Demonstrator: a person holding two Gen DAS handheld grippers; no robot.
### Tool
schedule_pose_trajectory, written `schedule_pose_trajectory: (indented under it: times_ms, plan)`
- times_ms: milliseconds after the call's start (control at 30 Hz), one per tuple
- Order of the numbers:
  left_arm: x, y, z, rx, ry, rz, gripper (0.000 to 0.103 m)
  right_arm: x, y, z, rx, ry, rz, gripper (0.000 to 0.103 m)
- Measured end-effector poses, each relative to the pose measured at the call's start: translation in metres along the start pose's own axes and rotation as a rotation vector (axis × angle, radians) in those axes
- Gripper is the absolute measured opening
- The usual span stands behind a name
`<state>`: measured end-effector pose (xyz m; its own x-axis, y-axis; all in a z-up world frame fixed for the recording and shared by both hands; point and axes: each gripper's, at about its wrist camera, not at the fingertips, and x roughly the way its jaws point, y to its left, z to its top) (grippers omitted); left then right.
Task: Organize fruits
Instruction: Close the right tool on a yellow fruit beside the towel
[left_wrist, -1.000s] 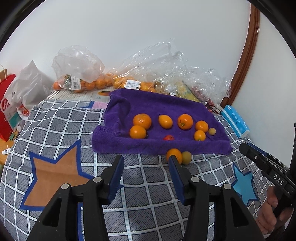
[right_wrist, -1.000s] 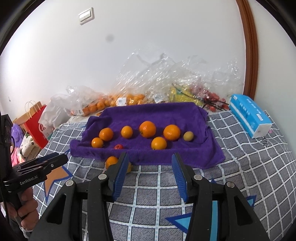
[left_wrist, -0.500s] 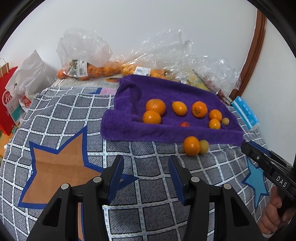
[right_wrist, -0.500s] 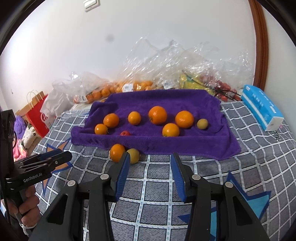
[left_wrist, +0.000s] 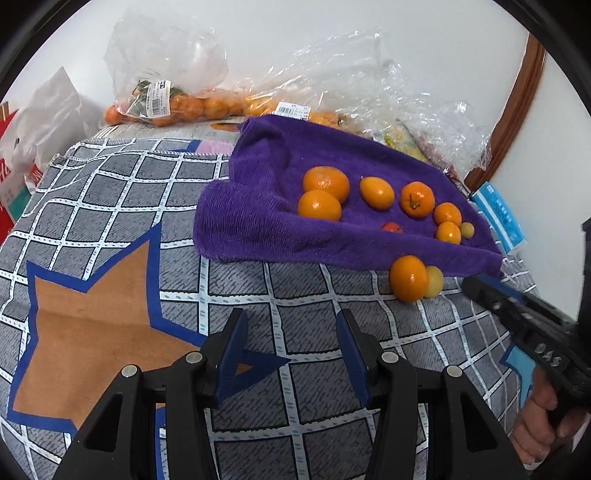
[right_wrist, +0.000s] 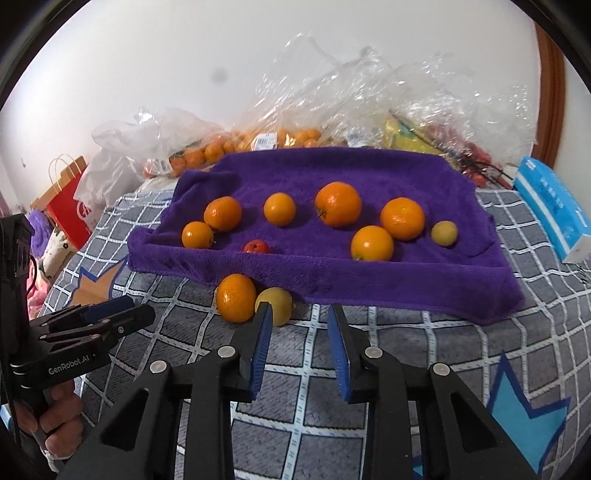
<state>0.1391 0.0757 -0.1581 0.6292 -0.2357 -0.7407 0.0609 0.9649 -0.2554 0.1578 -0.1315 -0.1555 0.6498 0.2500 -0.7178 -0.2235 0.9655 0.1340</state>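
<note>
Orange mandarin touching towel edge

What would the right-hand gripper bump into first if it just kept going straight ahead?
Probably the purple towel's front edge; the right gripper is open and empty. The yellow fruit sits just beside its left finger, so it might brush that.

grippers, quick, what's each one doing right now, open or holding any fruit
Left gripper: open, holding nothing, above the checked cloth.
Right gripper: open, holding nothing, close to the yellow fruit off the purple towel.
</note>
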Motion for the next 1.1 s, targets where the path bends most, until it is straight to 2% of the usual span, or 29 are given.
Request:
schedule_pose_trajectory:
  times_ms: [300,633,833,900,967,1100]
  plan:
    - [0.002,0.006,0.000,-0.044,0.002,-0.059,0.052,0.021,0.006,0.004,-0.019,0.036,0.040,0.026]
    - [0.003,0.002,-0.002,-0.016,-0.007,-0.034,0.053,0.033,0.016,0.007,-0.062,0.056,0.057,0.027]
    - [0.003,0.004,-0.002,-0.021,-0.009,-0.043,0.053,0.044,0.021,0.007,-0.086,0.091,0.073,0.032]
    - [0.003,0.004,-0.002,-0.019,-0.011,-0.042,0.053,0.041,0.023,0.005,-0.097,0.061,0.067,0.026]
    - [0.002,0.003,-0.003,-0.014,-0.015,-0.038,0.053,0.036,0.024,0.004,-0.112,0.038,0.043,0.026]
    - [0.001,0.002,-0.004,-0.003,-0.023,-0.033,0.053,0.025,0.015,0.002,-0.087,0.023,0.048,0.026]
